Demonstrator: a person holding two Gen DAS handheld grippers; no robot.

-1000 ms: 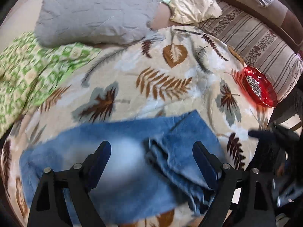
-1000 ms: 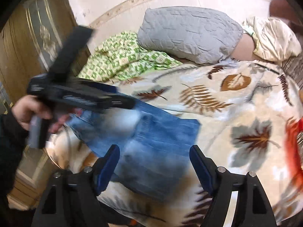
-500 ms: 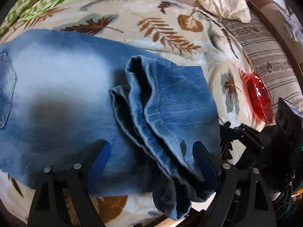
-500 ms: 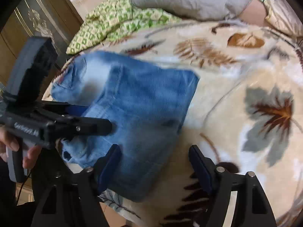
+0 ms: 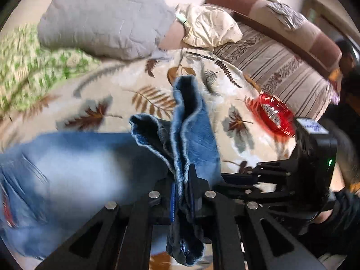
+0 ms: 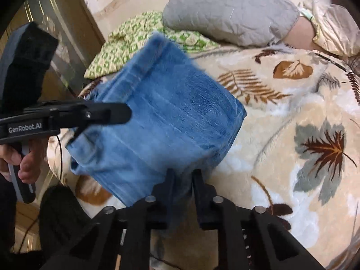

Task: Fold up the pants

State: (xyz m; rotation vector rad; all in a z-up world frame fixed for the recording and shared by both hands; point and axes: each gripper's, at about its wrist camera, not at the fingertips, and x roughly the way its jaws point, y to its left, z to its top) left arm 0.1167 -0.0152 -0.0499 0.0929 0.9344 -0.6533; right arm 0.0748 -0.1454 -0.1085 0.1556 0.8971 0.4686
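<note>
The blue jeans [image 5: 74, 171] lie on a beige leaf-print blanket [image 5: 117, 94] on the bed. My left gripper [image 5: 181, 193] is shut on the hems of the folded leg end [image 5: 191, 135], which stands up bunched between the fingers. My right gripper [image 6: 181, 180] is shut on the other edge of the same leg end [image 6: 171, 121] and holds it lifted off the blanket. The left gripper also shows in the right wrist view [image 6: 108, 113], at the left of the raised denim.
A red glass dish [image 5: 275, 117] sits on the blanket at the right. A grey pillow [image 5: 105, 24], a green patterned cloth [image 5: 29, 67] and a cream cloth [image 5: 209, 29] lie at the far side. A striped cushion [image 5: 281, 67] lies far right. A wooden wardrobe [image 6: 56, 29] stands left.
Both grippers were open over the jeans. Now both have shut on the leg end and lifted it off the blanket.
</note>
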